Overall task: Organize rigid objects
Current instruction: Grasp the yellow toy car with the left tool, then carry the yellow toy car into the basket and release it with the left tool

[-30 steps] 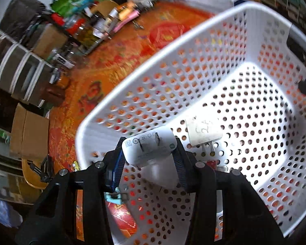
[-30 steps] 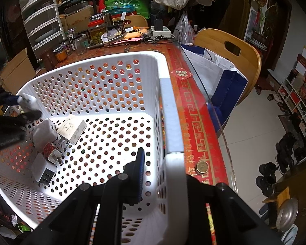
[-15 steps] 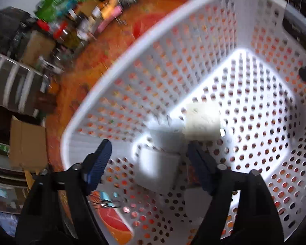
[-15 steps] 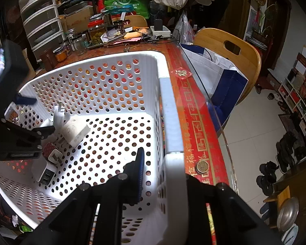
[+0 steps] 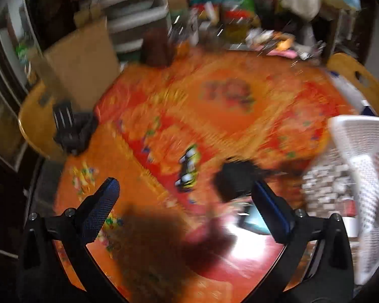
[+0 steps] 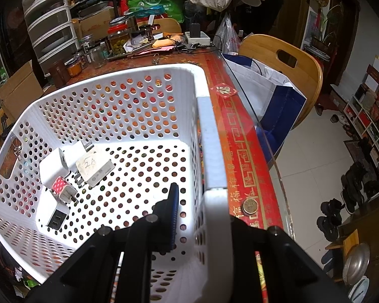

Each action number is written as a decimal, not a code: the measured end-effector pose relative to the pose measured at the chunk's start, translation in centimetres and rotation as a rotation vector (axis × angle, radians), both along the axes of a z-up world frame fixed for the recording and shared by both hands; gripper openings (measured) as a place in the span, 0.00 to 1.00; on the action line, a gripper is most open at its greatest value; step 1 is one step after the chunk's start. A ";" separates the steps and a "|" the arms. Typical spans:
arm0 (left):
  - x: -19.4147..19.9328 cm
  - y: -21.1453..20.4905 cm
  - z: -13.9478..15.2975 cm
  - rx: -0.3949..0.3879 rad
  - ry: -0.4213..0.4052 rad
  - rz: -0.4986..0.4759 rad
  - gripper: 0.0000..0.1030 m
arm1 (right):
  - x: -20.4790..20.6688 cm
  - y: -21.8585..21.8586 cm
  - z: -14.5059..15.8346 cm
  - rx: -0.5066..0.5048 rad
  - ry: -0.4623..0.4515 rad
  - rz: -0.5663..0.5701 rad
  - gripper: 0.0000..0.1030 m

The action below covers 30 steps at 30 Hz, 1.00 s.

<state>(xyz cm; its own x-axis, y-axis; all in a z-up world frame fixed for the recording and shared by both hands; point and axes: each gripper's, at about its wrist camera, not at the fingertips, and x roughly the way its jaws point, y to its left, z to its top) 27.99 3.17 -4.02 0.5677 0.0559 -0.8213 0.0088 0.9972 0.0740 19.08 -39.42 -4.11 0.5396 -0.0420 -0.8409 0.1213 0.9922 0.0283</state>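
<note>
A white perforated basket point(image 6: 209, 136) stands on the orange-red table point(image 6: 242, 156). On its floor lie several white plug chargers point(image 6: 94, 168), one with a red dotted side point(image 6: 60, 185). My right gripper point(image 6: 202, 202) is shut on the basket's right wall, one finger point(image 6: 173, 209) inside it and the other hidden behind the rim. In the blurred left wrist view, my left gripper point(image 5: 184, 185) hangs over the table left of the basket point(image 5: 361, 151), its jaws opening wide with nothing between them. Under it lie a small yellow-green and black object point(image 5: 188, 169) and a black object point(image 5: 233, 181).
Jars point(image 6: 117, 40), papers and a power strip point(image 6: 197, 36) crowd the table's far edge. A coin point(image 6: 250, 205) lies by the basket. A wooden chair point(image 6: 285, 58) with a blue and white bag point(image 6: 273, 93) stands right of the table. Another chair point(image 5: 35, 123) and a cardboard box point(image 5: 80, 63) stand to the left.
My left gripper let the white charger fall into the basket, opened wide and swung left out of the basket over the table. The right gripper and the basket stayed still.
</note>
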 end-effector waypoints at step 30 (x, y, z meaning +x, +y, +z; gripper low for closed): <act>2.5 2.6 -5.6 0.148 -0.234 0.234 0.21 | 0.1 0.2 0.0 -0.036 0.021 -0.012 0.16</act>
<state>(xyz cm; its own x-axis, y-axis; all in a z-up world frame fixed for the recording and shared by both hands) 30.51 5.80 -9.63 0.6974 0.3151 -0.6437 -0.2525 0.9486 0.1908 19.22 -39.19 -4.06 0.5213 -0.0789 -0.8497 0.1337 0.9910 -0.0100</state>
